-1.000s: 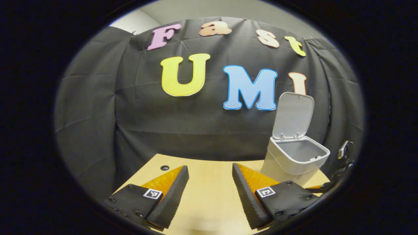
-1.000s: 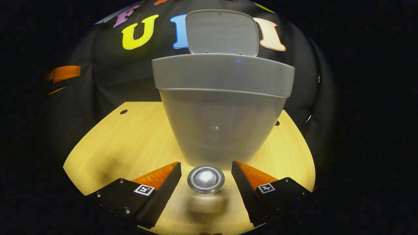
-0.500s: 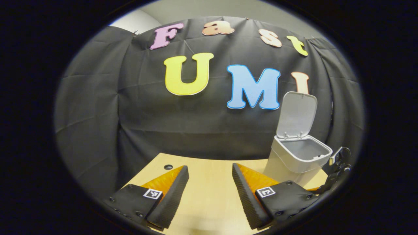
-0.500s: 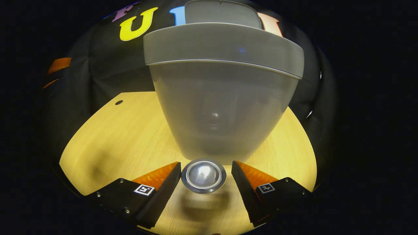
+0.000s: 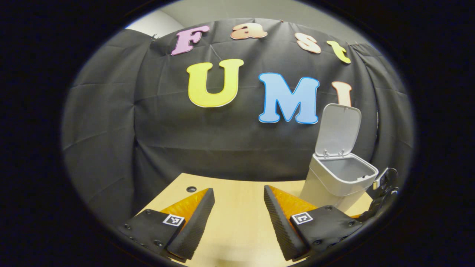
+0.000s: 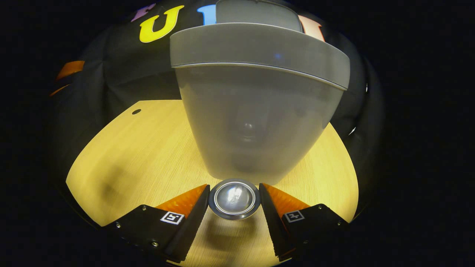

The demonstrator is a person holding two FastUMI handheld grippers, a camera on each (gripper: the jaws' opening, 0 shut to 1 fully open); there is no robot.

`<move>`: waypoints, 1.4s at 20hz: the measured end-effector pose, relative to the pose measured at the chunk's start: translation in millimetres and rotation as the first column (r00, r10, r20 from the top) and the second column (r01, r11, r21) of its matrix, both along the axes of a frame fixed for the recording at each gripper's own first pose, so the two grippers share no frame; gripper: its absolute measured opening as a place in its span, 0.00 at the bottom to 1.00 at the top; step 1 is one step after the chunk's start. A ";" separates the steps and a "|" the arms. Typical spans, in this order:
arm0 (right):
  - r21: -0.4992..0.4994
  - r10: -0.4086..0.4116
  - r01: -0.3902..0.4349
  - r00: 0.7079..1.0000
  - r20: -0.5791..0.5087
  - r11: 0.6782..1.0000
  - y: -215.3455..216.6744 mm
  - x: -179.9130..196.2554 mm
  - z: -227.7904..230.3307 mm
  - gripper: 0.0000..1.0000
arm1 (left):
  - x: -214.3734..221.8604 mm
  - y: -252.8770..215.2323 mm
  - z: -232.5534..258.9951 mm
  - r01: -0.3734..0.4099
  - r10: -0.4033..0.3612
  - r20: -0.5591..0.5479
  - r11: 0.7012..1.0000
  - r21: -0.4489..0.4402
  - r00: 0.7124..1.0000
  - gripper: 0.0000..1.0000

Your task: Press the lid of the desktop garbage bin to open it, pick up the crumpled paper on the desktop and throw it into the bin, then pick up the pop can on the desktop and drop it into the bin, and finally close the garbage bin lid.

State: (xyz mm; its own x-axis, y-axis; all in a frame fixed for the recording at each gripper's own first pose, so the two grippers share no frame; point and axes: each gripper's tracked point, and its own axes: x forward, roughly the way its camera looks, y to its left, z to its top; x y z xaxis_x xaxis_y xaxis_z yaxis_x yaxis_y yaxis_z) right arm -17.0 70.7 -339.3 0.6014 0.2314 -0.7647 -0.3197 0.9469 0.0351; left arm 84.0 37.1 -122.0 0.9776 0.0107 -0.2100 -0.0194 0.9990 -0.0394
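Note:
A silver pop can lies on the wooden table with one end facing me, just in front of the grey garbage bin. My right gripper has both fingers touching the can's sides. The bin's lid stands up behind the rim. In the left gripper view the bin is at the right with its lid raised and a grey inside. My left gripper hovers open over the table, holding nothing. The right gripper shows low beside the bin.
A small round hole sits in the tabletop near the back left corner. The black cloth wall closes the table's far edge. Part of the left gripper shows at far left in the right gripper view.
The right gripper moved forward around the can and its fingers closed in until they touch it. The left gripper drifted slightly; the bin sits a little farther right in its view.

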 end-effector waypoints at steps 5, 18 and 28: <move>0.038 0.031 -0.032 0.999 0.029 0.999 14.2 -5.8 20.5 0.83 | -0.2 -1.5 1.0 0.007 -0.007 0.005 1.000 -0.005 1.000 0.90; 0.182 0.155 -0.186 0.972 0.174 0.965 79.9 2.2 96.5 0.83 | -7.5 5.1 3.0 -0.001 0.001 0.011 1.000 -0.006 1.000 0.90; 0.287 0.143 -0.262 0.916 0.374 0.921 109.8 35.9 201.5 0.82 | -9.9 2.6 6.8 0.001 -0.001 0.020 1.000 -0.008 1.000 0.90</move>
State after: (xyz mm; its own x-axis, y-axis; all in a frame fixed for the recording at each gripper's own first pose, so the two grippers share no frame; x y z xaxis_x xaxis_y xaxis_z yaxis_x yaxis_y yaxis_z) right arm 18.9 180.5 -137.9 0.7227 0.5756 -0.3827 -0.5512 0.8140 0.1834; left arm 74.1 39.7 -115.2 0.9817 0.0081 -0.1901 -0.0175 0.9987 -0.0478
